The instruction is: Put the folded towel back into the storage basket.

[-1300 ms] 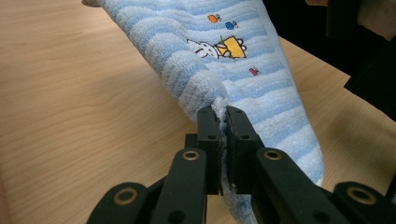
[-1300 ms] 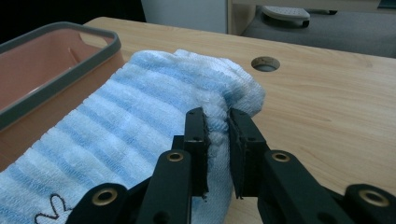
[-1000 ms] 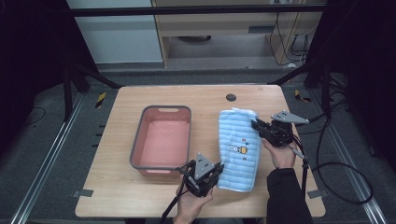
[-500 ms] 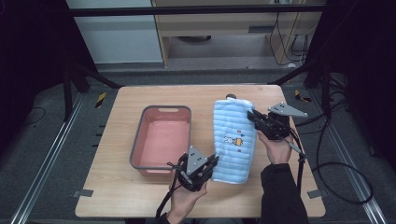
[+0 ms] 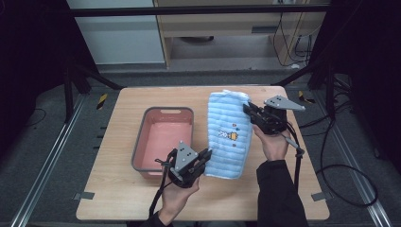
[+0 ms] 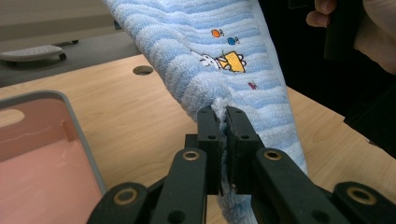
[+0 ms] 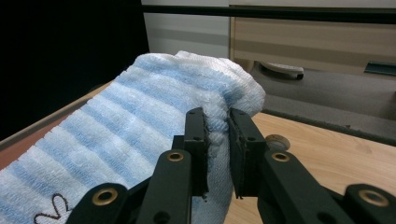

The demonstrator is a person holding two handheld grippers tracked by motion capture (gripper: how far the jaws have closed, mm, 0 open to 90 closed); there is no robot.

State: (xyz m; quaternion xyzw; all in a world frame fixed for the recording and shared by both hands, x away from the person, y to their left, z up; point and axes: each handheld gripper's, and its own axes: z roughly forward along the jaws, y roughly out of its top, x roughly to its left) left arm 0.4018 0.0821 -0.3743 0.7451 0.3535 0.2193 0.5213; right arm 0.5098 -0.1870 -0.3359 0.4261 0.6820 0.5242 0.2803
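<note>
Towel: a light blue striped terry towel (image 5: 230, 135) with a small embroidered cartoon patch is hanging stretched between the two grippers, just right of centre in the high view, its upper end toward the far table edge and its lower end near the person.
Left gripper: the black two-jaw left gripper (image 5: 204, 156), low and centre in the high view, is clamping the towel's lower left edge; in the left gripper view (image 6: 223, 122) the jaws are pressing together on a bunched fold of cloth at frame centre.
Right gripper: the black two-jaw right gripper (image 5: 248, 109), right of centre in the high view, is pinching the towel's upper right edge; in the right gripper view (image 7: 217, 127) the terry is sitting squeezed between the two pads.
Patch: the yellow and orange embroidery (image 6: 225, 59) is facing the camera in the upper middle of the left gripper view.
Tray: a pink rectangular plastic tray with a grey rim (image 5: 142, 141) is sitting left of the towel in the high view, just beside the left gripper.
Table: a light wooden tabletop (image 5: 118, 189) is lying under everything, with a round hole (image 6: 143, 70) showing in the upper left of the left gripper view.
</note>
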